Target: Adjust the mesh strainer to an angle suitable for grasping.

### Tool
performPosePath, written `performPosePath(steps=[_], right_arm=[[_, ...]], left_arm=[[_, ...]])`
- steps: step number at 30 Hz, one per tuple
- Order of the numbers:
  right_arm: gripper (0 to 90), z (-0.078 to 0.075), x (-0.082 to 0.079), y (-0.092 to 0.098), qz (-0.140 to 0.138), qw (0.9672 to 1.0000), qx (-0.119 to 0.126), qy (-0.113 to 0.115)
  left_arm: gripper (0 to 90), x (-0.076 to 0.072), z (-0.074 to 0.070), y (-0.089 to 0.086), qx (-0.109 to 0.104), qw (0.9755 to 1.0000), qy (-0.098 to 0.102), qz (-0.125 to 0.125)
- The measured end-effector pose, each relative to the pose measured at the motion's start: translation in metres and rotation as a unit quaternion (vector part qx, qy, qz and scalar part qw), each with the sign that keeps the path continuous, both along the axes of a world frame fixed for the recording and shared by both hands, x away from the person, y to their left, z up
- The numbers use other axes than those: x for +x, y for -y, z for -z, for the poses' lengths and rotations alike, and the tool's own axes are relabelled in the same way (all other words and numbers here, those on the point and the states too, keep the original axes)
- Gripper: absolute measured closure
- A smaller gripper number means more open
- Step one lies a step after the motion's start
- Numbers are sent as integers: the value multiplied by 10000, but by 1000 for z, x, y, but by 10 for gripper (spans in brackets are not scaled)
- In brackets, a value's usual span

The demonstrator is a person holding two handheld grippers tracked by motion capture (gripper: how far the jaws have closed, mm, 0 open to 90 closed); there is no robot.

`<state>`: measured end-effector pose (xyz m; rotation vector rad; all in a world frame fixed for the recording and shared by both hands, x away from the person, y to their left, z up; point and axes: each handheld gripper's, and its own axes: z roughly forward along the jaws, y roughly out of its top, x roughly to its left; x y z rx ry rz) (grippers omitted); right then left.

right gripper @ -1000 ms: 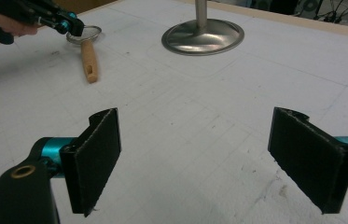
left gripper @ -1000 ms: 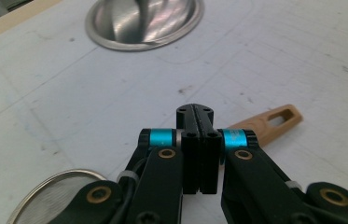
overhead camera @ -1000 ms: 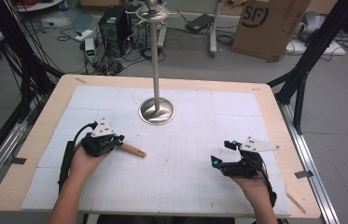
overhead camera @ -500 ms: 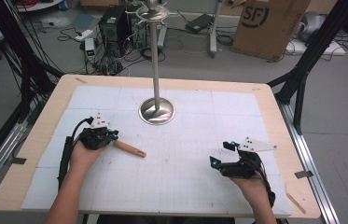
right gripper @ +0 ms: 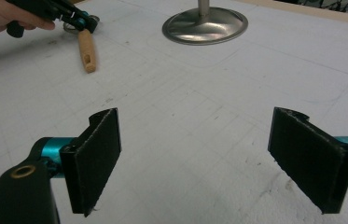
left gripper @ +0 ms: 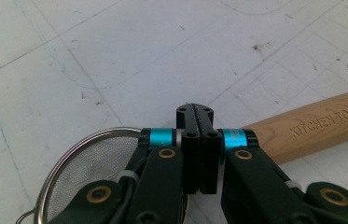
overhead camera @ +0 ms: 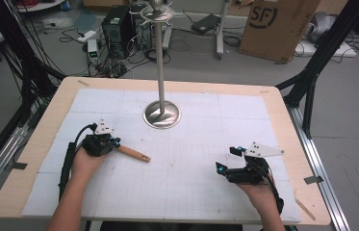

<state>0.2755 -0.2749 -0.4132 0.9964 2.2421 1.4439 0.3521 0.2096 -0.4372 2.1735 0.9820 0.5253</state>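
Note:
A small strainer lies on the white mat, its wooden handle point(overhead camera: 133, 153) pointing right and its wire mesh bowl point(left gripper: 92, 163) under my left gripper. My left gripper point(overhead camera: 114, 143) is shut, pads together, right over the spot where the bowl meets the handle point(left gripper: 311, 128); nothing shows between the pads point(left gripper: 195, 109). The jaws lie in line with the strainer's neck, not across it. My right gripper point(overhead camera: 226, 160) rests at the front right with its jaws wide open point(right gripper: 209, 163) and only bare mat between them. In the right gripper view the left gripper point(right gripper: 76, 18) and the handle point(right gripper: 87, 49) show far off.
A metal stand with a round base point(overhead camera: 161, 114) and a tall pole point(overhead camera: 159, 57) rises at the middle back of the table point(overhead camera: 283, 120). The base also shows in the right gripper view point(right gripper: 204, 23). Beyond the table are cables, equipment and a cardboard box point(overhead camera: 278, 26).
My left hand and gripper have shifted slightly left and lower over the strainer's bowl end. The wooden handle has stayed where it was. The right gripper has not moved.

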Motion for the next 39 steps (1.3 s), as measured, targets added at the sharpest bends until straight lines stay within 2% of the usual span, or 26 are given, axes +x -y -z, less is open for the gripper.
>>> performPosePath(steps=[7, 10, 19, 22, 31, 39], right_arm=[[163, 0, 0, -2, -28, 10000, -39, 4], [163, 0, -1, -2, -38, 10000, -34, 12], [163, 1, 0, -6, -101, 9999, -66, -9], [163, 1, -1, -6, -103, 9999, -73, -11], [163, 1, -1, -9, -136, 9999, -78, -24], [163, 0, -2, -10, -147, 9999, -79, -19]], left_arm=[[897, -8, -2, -1, 177, 9998, -20, -18], [897, -16, 0, -6, 12, 10000, -9, -64], [897, -37, 1, -15, -82, 9999, -35, -68], [897, -41, 1, -15, -78, 9999, -27, -94], [897, -62, -1, -20, 112, 9999, -51, -118], [897, -66, -9, -19, 108, 9998, 92, -124]])
